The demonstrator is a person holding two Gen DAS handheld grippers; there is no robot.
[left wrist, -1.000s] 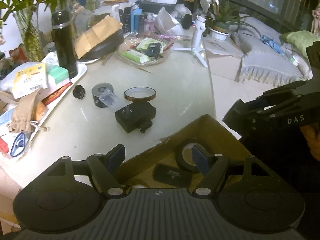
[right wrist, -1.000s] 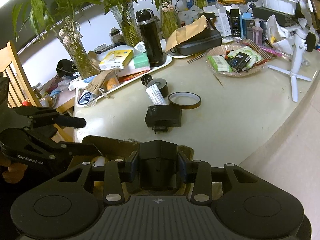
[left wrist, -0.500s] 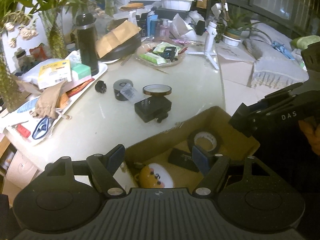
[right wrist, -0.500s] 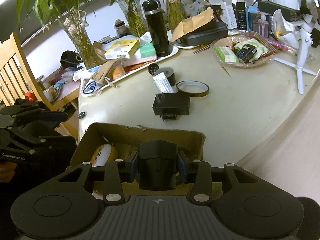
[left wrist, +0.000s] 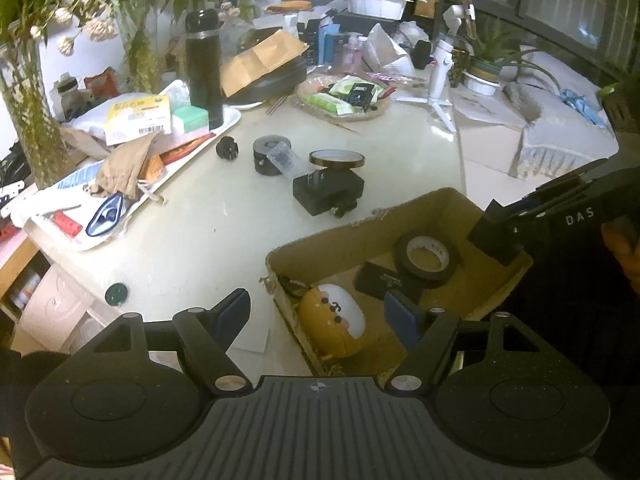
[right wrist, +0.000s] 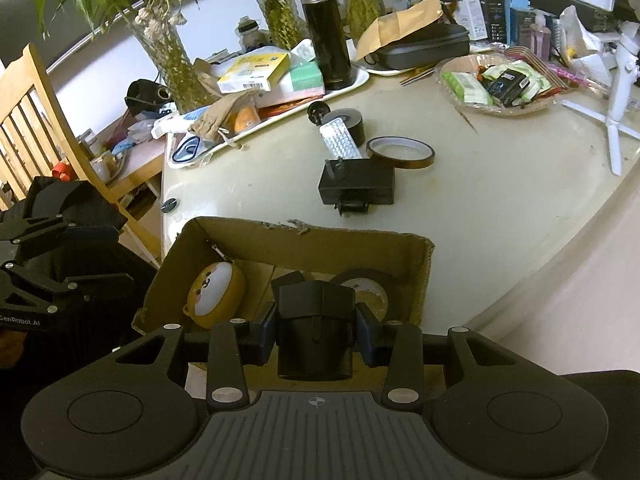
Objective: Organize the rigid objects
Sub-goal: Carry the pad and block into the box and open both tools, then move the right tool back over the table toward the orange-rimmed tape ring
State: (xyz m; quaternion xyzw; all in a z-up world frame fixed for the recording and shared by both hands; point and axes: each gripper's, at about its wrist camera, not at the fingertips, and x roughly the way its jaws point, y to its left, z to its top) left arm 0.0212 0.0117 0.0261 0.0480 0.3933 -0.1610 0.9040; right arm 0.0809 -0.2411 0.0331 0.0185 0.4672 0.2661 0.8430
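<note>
Partway done. The cardboard box (right wrist: 224, 236) at the near bench (right wrist: 500, 208) edge already holds a black tape roll (left wrist: 426, 254), a flat black case (left wrist: 386, 282) and a yellow dog-face pouch (right wrist: 214, 294).

Right hand-held gripper (right wrist: 316, 336) is clamped tight on a chunky black block (right wrist: 316, 320), hanging over the box's open top, so drop-off looks next.

Left hand-held gripper (left wrist: 318, 316) is wide open, nothing between its pads, straddling the box's near wall.

Left on the bench, at 12 o'clock from the box: black adapter (right wrist: 356, 186), amber tape ring (right wrist: 400, 152), black roll with a blister strip (right wrist: 342, 142) lying on it, and a small black plug (right wrist: 318, 112).
</note>
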